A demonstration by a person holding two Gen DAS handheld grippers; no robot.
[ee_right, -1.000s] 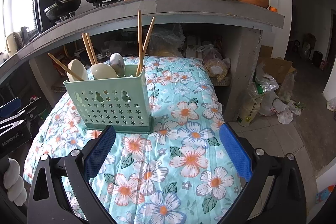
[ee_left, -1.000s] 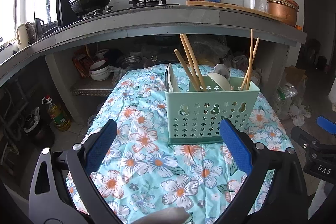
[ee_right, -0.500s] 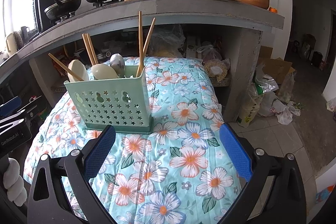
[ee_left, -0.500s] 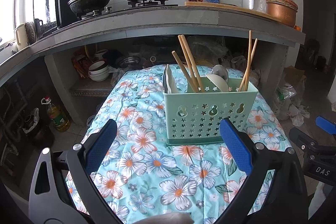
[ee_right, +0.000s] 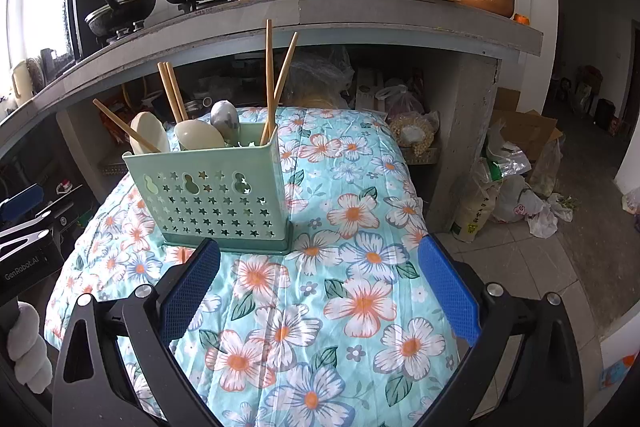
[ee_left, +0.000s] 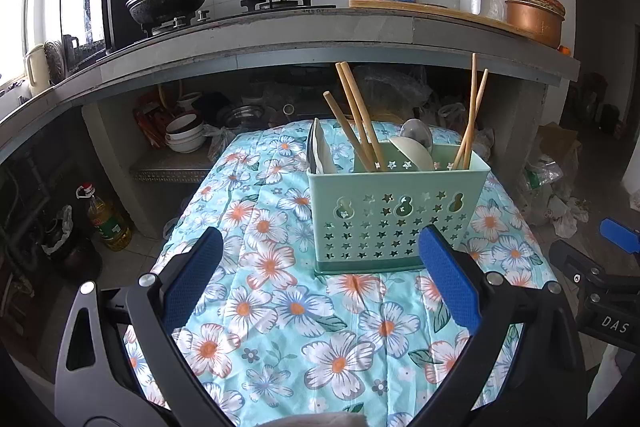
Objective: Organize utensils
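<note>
Left wrist view: utensil caddy [ee_left: 394, 217] standing on floral cloth [ee_left: 280, 307].
Left gripper [ee_left: 320, 283] and right gripper [ee_right: 320, 283] are hovering spread wide, gripping nothing.

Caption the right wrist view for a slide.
Open right gripper hovers before a green utensil caddy of chopsticks and spoons on floral cloth.

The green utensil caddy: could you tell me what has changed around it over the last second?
Very little. The left gripper has backed off slightly, so the green utensil caddy sits a bit higher in its view. The right gripper barely moved. Both stay open and empty; chopsticks and spoons are unchanged.
</note>
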